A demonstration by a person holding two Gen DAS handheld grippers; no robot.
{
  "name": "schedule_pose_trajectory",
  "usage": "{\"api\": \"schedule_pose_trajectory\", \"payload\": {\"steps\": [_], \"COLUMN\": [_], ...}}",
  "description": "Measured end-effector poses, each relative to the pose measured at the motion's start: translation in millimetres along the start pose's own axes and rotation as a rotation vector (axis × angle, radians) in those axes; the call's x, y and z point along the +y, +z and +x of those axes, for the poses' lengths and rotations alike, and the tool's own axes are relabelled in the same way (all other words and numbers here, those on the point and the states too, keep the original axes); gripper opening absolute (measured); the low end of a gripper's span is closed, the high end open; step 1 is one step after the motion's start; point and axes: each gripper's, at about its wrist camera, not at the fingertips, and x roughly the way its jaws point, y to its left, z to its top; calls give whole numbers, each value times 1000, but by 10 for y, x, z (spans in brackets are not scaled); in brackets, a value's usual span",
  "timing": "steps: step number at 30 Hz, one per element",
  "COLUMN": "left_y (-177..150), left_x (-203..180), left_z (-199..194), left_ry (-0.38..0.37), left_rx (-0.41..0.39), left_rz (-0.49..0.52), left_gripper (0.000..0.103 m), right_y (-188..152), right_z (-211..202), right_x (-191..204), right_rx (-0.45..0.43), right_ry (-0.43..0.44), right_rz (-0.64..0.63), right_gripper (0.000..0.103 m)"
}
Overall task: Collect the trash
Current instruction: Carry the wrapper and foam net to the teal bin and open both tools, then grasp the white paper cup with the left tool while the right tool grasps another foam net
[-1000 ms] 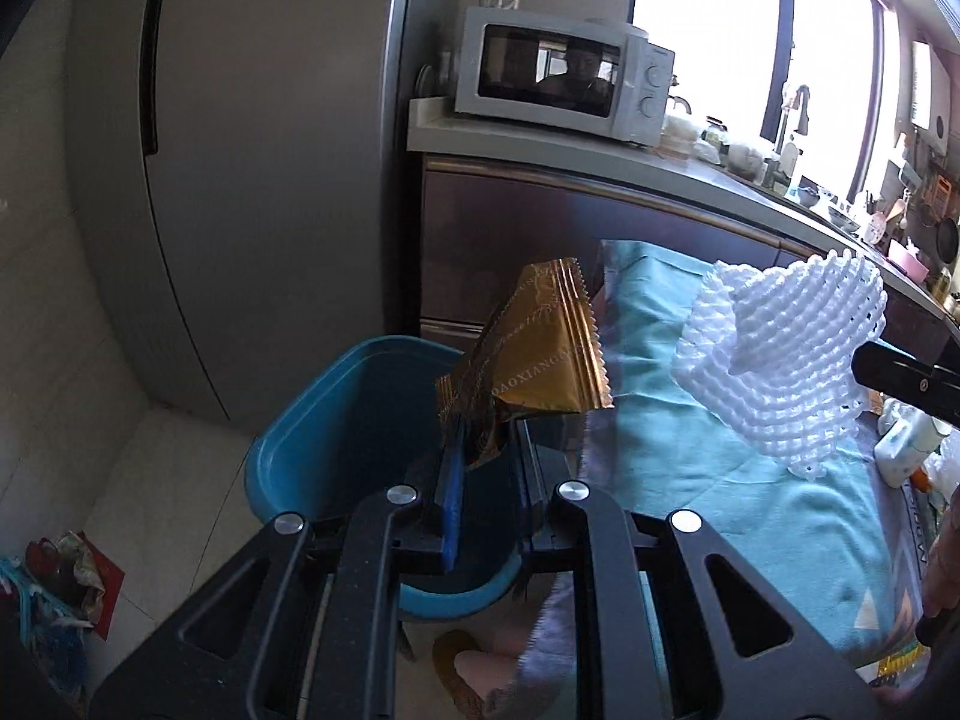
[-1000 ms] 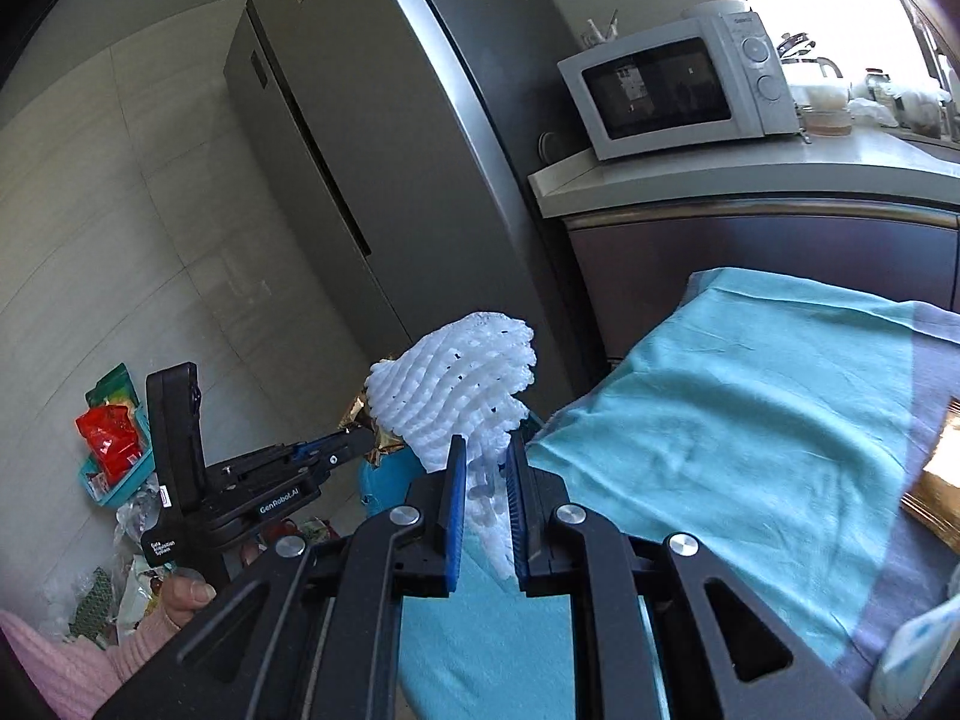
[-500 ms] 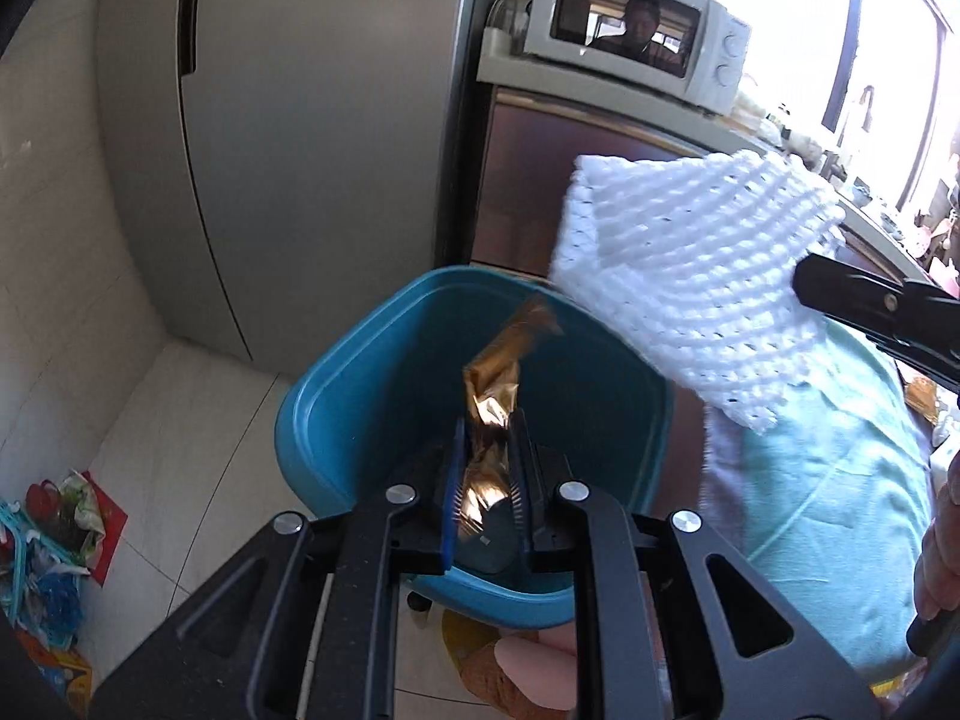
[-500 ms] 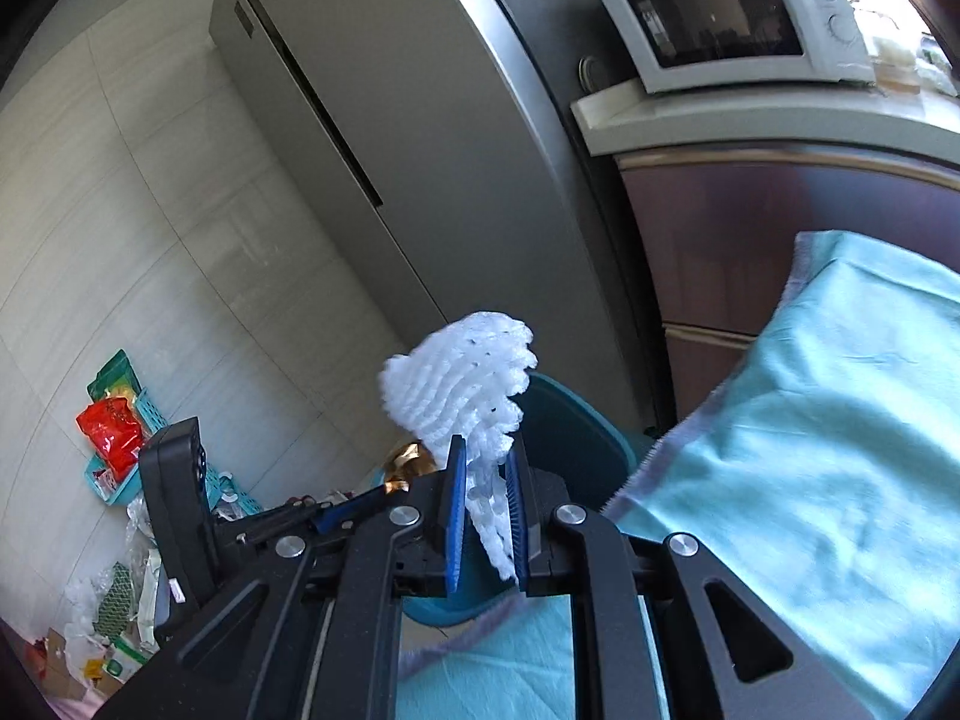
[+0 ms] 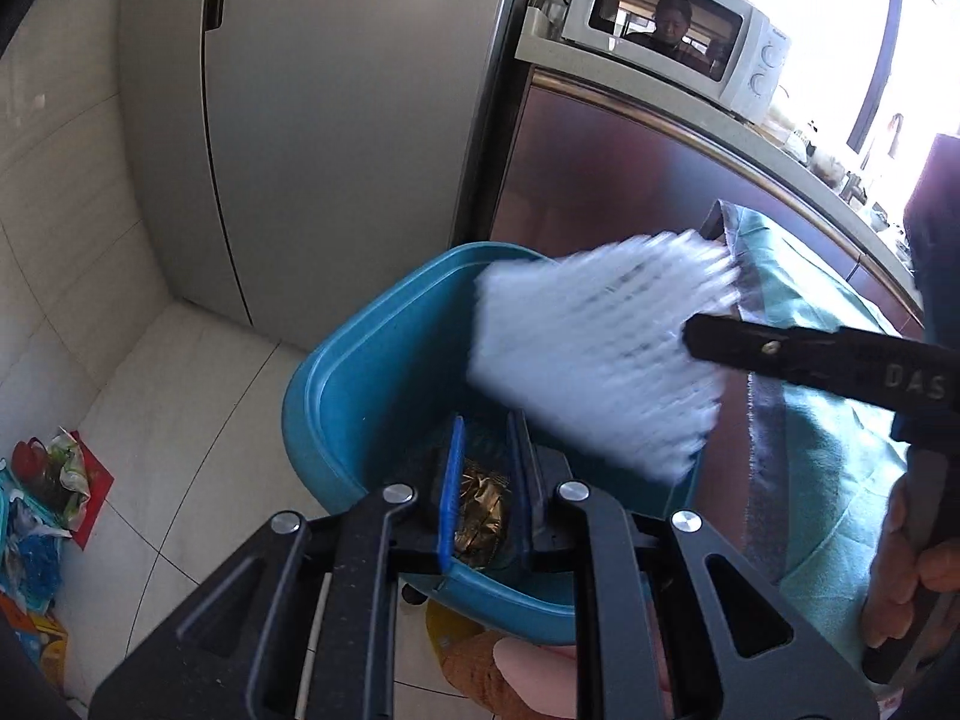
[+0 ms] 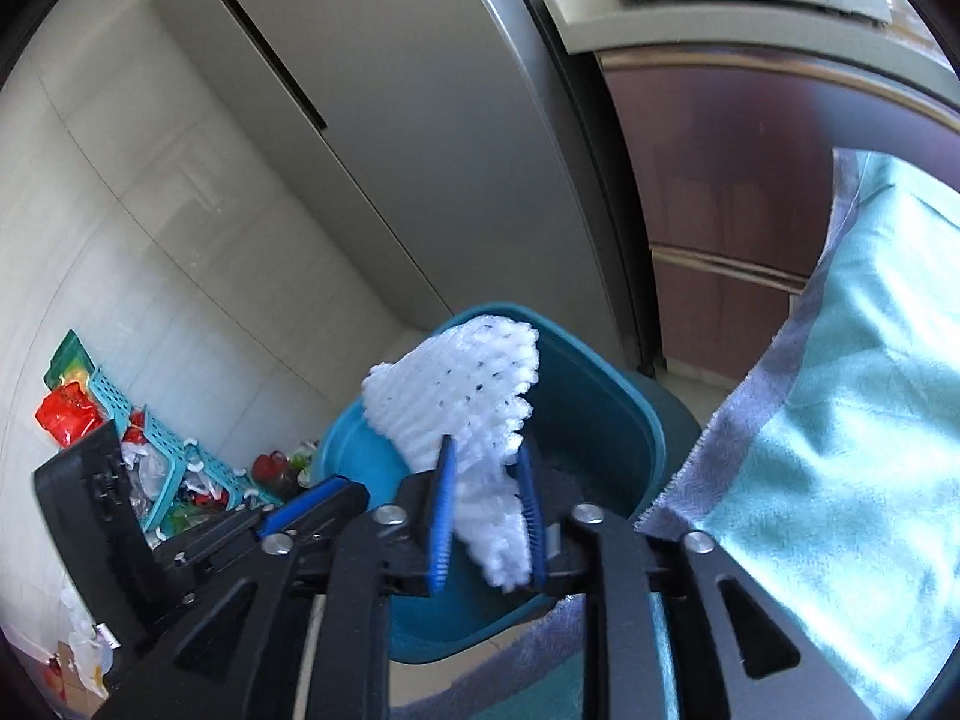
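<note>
Over the blue bin point(image 6: 600, 396), my right gripper point(image 6: 486, 516) has its jaws opening around the feather-light, squashy foam net point(image 6: 456, 396), while my left gripper point(image 5: 485, 480) stays clenched on the crinkly gold wrapper point(image 5: 480, 510).

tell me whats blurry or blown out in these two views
Left wrist view: the white foam net is smeared by motion blur, and the window at upper right is blown out. Right wrist view: the net is sharp; fisheye bends the fridge edges.
</note>
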Motion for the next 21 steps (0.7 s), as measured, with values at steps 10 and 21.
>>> {"api": "schedule_pose_trajectory", "payload": {"steps": [10, 21], "left_y": [-198, -359], "left_x": [-87, -853], "left_z": [-271, -869], "left_ry": [-13, -277], "left_rx": [-42, -149], "left_rz": [15, 189], "left_gripper": [31, 59], "right_y": [-138, -760], "right_z": [-290, -1611], "right_x": [-99, -227], "right_rx": [-51, -273], "right_ry": [16, -38], "right_rz": [-10, -127], "right_gripper": [32, 44]}}
